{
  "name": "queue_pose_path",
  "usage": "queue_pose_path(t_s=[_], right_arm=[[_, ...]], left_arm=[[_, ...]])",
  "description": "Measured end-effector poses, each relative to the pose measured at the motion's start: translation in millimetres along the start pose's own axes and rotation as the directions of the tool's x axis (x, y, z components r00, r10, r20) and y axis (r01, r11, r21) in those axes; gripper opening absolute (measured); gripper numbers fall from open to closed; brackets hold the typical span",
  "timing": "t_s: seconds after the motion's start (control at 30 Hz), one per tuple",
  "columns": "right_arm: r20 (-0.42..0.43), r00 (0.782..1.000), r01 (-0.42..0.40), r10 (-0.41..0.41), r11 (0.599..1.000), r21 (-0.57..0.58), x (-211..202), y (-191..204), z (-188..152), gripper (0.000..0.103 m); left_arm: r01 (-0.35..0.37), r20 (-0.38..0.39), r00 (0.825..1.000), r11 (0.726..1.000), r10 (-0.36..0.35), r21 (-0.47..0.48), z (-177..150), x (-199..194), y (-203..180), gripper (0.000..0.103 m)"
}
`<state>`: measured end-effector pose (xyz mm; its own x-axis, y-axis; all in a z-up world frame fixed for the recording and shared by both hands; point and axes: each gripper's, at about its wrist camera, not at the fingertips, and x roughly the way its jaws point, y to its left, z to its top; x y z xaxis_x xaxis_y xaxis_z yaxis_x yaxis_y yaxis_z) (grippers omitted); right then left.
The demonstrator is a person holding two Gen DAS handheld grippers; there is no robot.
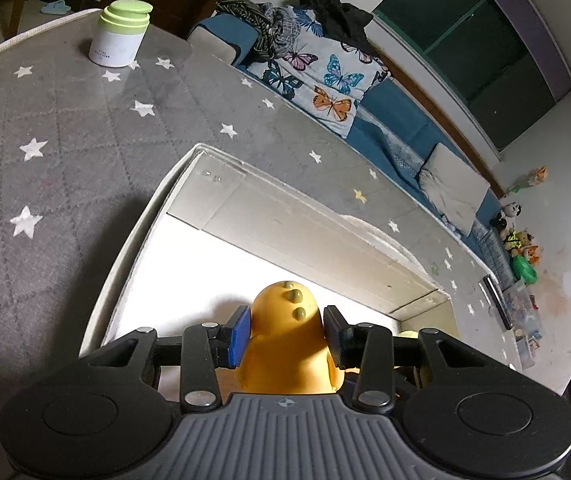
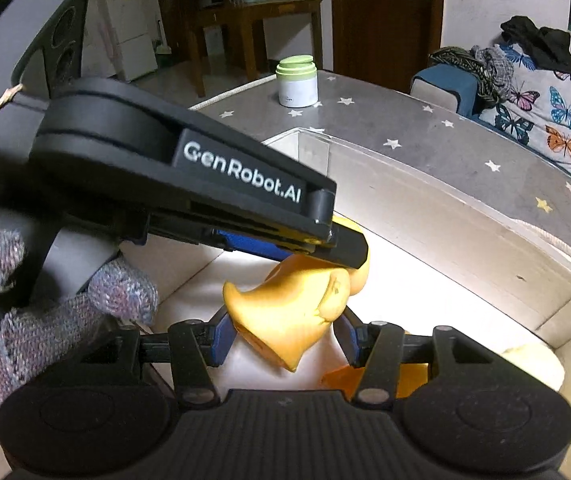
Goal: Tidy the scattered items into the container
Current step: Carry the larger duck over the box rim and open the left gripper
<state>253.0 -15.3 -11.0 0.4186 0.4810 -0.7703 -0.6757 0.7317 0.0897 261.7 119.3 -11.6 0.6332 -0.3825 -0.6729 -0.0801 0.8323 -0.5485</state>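
Note:
My left gripper (image 1: 287,334) is shut on a yellow rubber toy (image 1: 287,332) and holds it over the open white box (image 1: 221,200) on the grey star mat. In the right wrist view the left gripper (image 2: 341,248) reaches in from the left, clamping the toy (image 2: 285,312) above the box floor (image 2: 425,288). My right gripper (image 2: 285,340) is open, its fingers either side of the toy's lower end without pressing it. A white jar with a green lid (image 1: 119,34) stands on the mat beyond the box; it also shows in the right wrist view (image 2: 297,82).
Other yellow and orange items (image 2: 533,356) lie in the box's right corner. A blue sofa with a butterfly blanket (image 1: 317,76) runs along the mat's far edge. A black speaker (image 2: 45,32) stands at the left. Toys (image 1: 521,248) lie by the wall.

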Motion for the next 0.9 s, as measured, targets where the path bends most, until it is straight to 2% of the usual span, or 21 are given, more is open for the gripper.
queue_pose_path(t_s=[0.37, 0.67, 0.77, 0.9], right_arm=[[-0.052, 0.998, -0.020, 0.021, 0.999, 0.028, 8.0, -8.5, 5.5, 0.056], [-0.021, 1.000, 0.012, -0.011, 1.000, 0.018, 0.6, -9.0, 2.1, 0.068], [0.009, 1.000, 0.022, -0.022, 0.999, 0.025, -7.1, -7.5, -2.5, 0.074], [0.050, 0.998, 0.034, -0.036, 0.999, 0.036, -17.7, -5.4, -8.8, 0.077]], left_arm=[[-0.023, -0.017, 1.000, 1.000, 0.023, 0.021, -4.0, 4.6, -3.4, 0.043], [-0.017, -0.015, 1.000, 0.999, 0.017, 0.036, -6.9, 2.1, -3.5, 0.042], [-0.015, -0.003, 1.000, 0.999, 0.015, 0.041, -8.4, -2.3, -3.4, 0.041], [-0.016, 0.029, 0.999, 0.998, 0.015, 0.057, -10.8, -12.0, -5.5, 0.041]])
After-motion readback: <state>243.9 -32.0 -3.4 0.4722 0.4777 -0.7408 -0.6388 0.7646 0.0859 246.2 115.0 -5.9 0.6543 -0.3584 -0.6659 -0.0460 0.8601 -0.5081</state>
